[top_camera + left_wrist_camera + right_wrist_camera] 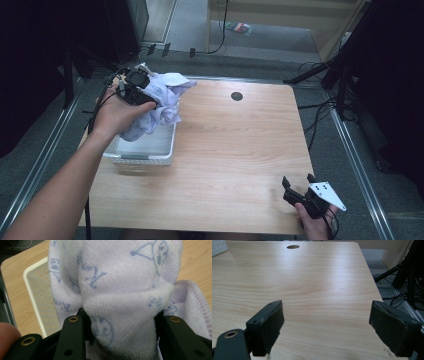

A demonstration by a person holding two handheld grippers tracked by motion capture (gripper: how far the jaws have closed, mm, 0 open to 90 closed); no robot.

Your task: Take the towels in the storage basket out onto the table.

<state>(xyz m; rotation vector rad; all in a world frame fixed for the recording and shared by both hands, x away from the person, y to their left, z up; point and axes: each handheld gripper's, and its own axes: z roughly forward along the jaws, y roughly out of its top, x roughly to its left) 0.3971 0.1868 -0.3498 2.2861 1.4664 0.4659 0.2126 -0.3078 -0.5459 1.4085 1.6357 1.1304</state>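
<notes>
A pale lilac towel point(162, 100) with blue drawings hangs bunched from my left gripper point(146, 95) above a white perforated basket point(145, 150) at the table's left edge. In the left gripper view the towel point(125, 290) is squeezed between both black pads, and my left gripper point(122, 322) is shut on it, with the basket point(37, 290) below. My right gripper point(298, 184) rests near the table's front right corner. Its jaws stand wide apart in the right gripper view, where the right gripper point(325, 325) has nothing but bare wood between its pads.
The wooden table point(240, 150) has a round cable hole point(236, 96) near its far edge. Cables and black stands lie on the floor at left and right. The hole point(293, 246) and a corner of the basket point(218, 246) show far off.
</notes>
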